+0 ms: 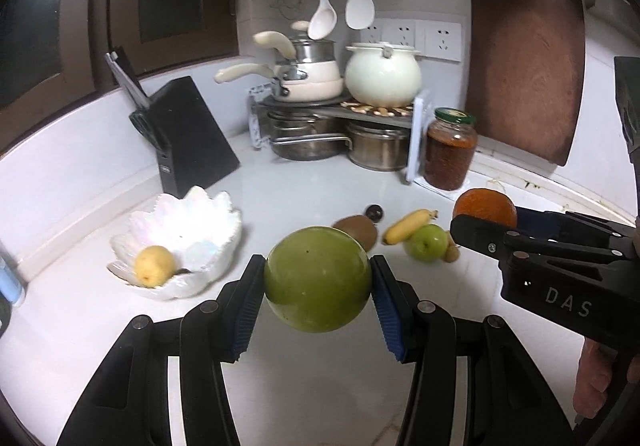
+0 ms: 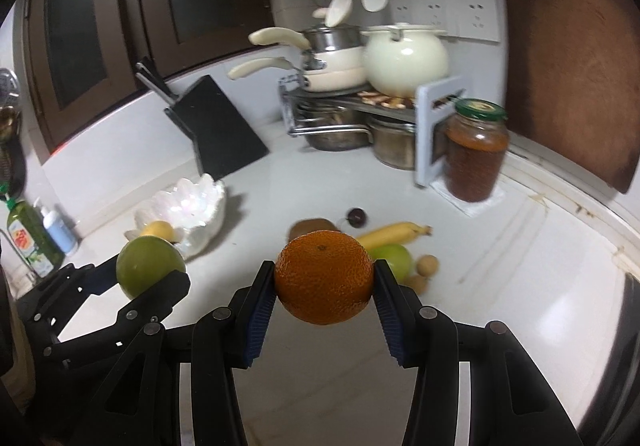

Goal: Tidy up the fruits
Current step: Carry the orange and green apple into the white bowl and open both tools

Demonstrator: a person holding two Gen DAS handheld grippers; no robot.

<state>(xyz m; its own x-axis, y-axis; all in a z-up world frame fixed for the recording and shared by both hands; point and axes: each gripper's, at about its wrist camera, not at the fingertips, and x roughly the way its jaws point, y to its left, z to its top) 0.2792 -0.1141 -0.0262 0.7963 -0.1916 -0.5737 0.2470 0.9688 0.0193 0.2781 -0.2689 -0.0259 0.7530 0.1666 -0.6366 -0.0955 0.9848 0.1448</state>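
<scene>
We see the left gripper (image 1: 318,280) spread wide around a large green fruit (image 1: 317,280), its blue ribbed pads (image 1: 249,310) pressed against the fruit's two sides so that it hangs clear of the white counter (image 1: 320,182). From the right wrist view the same green fruit (image 2: 150,272) shows at the left, clamped in the left gripper (image 2: 154,278) above the counter's near left part.

The right gripper (image 2: 324,282) is opened about as far, and its blue pads (image 2: 260,310) bear on either side of an orange (image 2: 324,282), which is also lifted off the counter (image 2: 500,246). In the left wrist view we catch the orange (image 1: 486,206) at the right edge, partly hidden behind the right gripper (image 1: 484,222), whose black finger crosses in front of it.

A white petal-shaped bowl (image 1: 200,230) sits toward the left side of the counter, in front of a black knife block (image 1: 188,134), and a small yellow fruit (image 1: 154,266) lies in it near its front rim. Toward the middle of the counter lie the remaining fruits in a loose cluster: a kiwi (image 1: 358,232), a small dark round fruit (image 1: 374,212) just behind it, a banana (image 1: 408,226) resting over a green apple (image 1: 426,242), and two small brown fruits (image 2: 428,266) just beside the apple. A jar (image 1: 450,150) with a green lid stands farther back, near the rear right corner, beside a rack of pots (image 1: 340,134).
</scene>
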